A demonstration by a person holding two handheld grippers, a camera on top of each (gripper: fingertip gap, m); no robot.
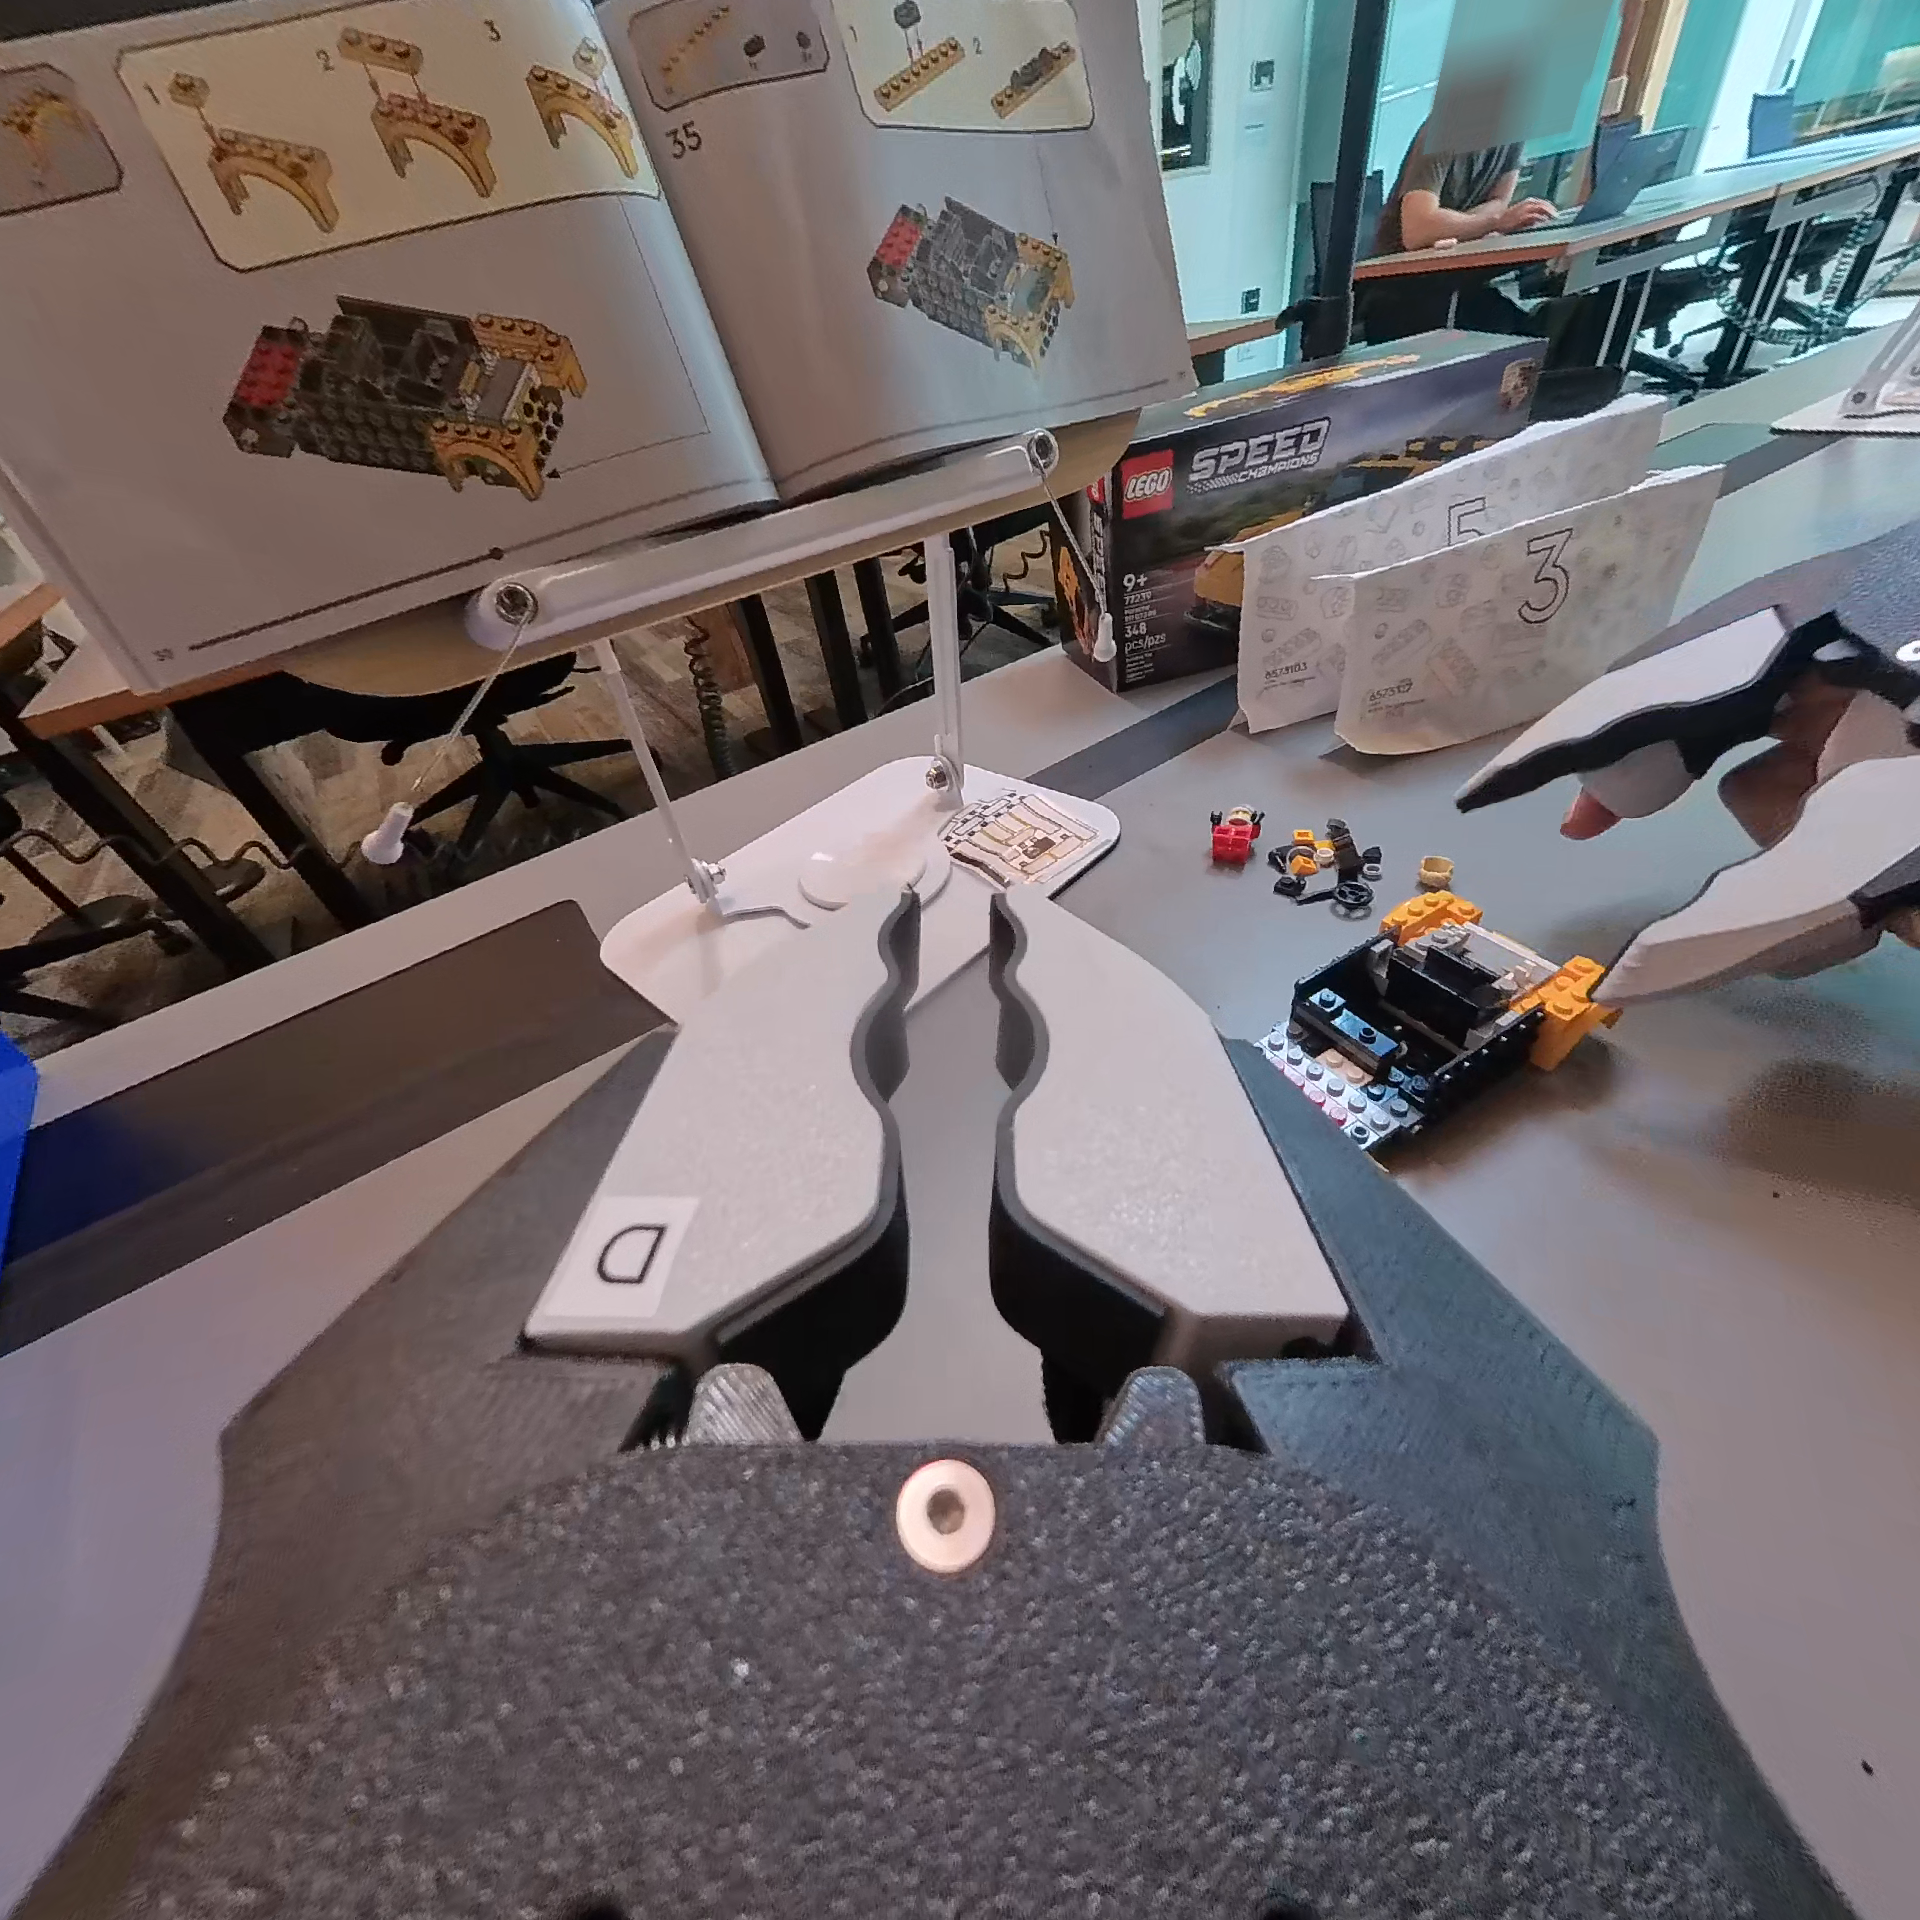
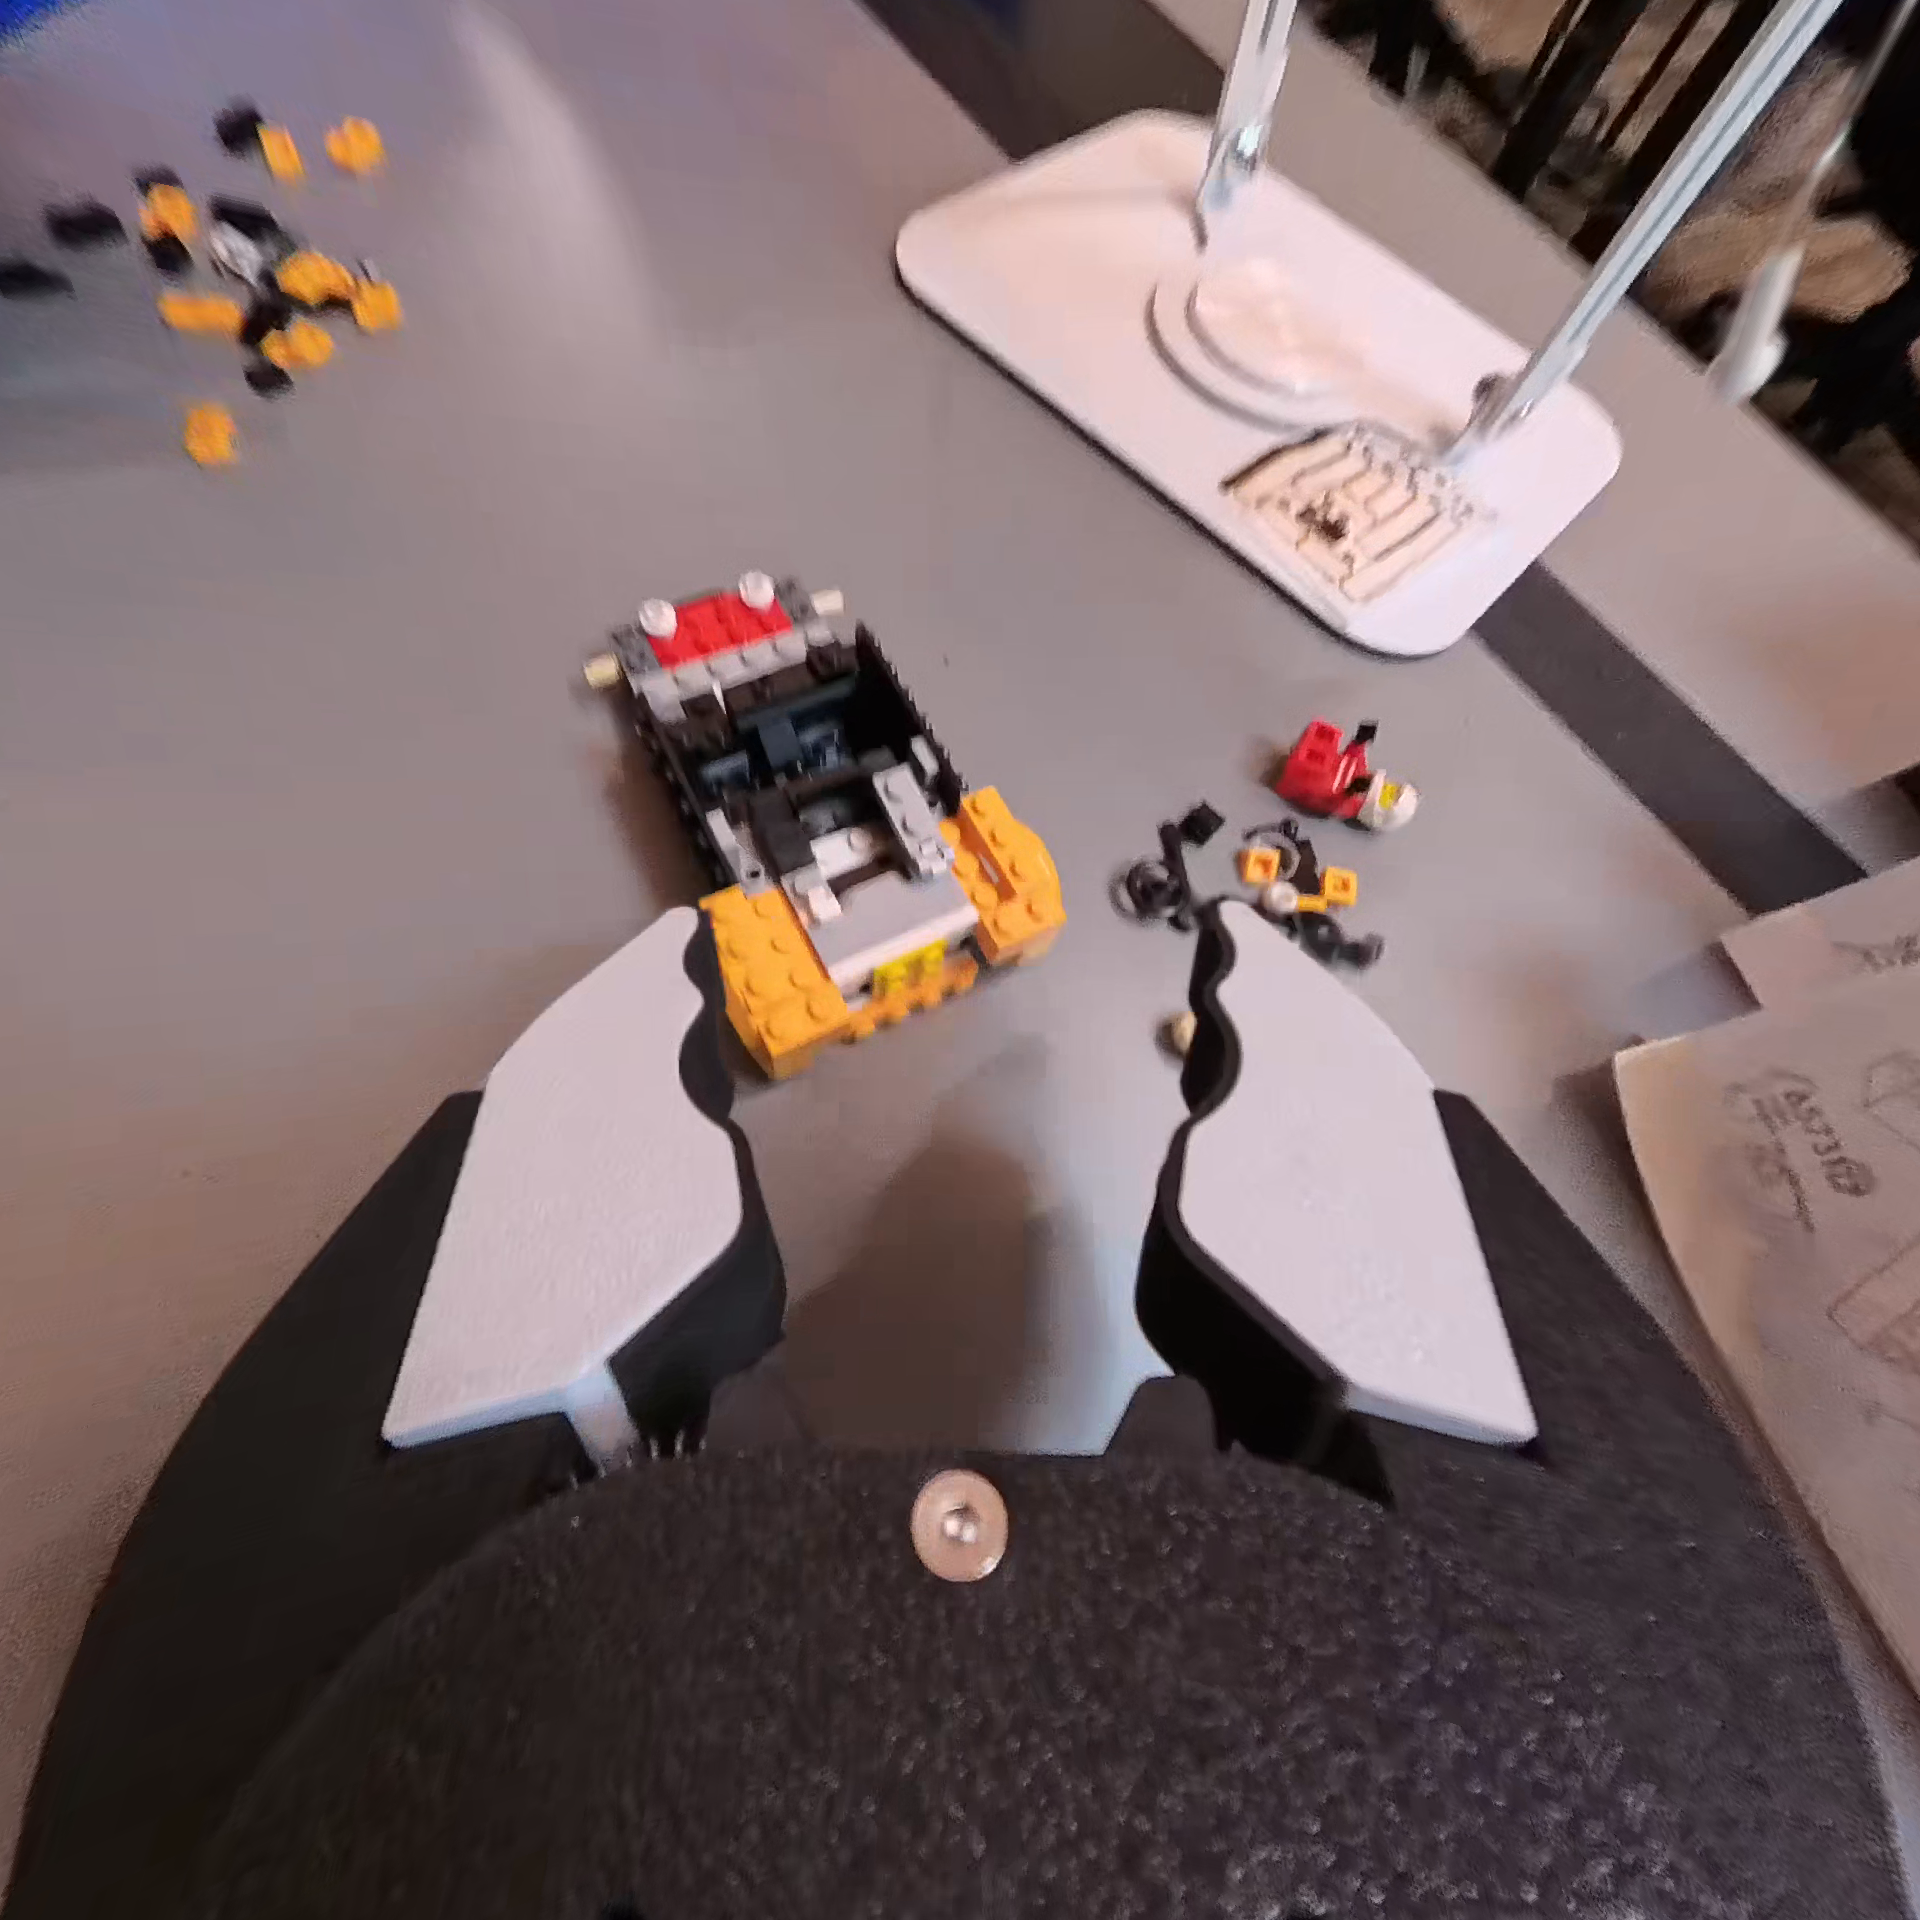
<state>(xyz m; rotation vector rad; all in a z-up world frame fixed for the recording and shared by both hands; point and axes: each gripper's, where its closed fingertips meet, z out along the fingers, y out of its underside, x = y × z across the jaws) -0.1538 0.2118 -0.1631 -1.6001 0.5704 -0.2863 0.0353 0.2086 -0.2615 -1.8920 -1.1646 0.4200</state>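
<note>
A partly built toy-brick car (image 1: 1434,1008), black with orange front corners and a red rear, sits on the grey table; it also shows in the right wrist view (image 2: 831,821). My right gripper (image 2: 956,920) is wide open and empty, just in front of the car's orange nose. Its left finger (image 2: 623,1039) touches the orange front corner. In the left wrist view the right gripper (image 1: 1538,899) comes in from the right. My left gripper (image 1: 954,902) hovers over the book stand's white base (image 1: 748,925), left of the car. Its jaws stand slightly apart with nothing between them.
Small black and orange loose pieces (image 2: 1247,883), a red minifigure (image 2: 1340,779) and a tan round piece (image 2: 1177,1031) lie right of the car. More orange and black pieces (image 2: 260,270) lie far left. An open instruction booklet (image 1: 468,260), a set box (image 1: 1247,499) and paper bags (image 1: 1507,623) stand behind. Some 20 centimeters of space lies between my two pairs of fingers. To the red minifigure (image 2: 1340,779): right tips about 9 centimeters, left tips about 25 centimeters. The left camera catches it too, in the left wrist view (image 1: 1246,830).
</note>
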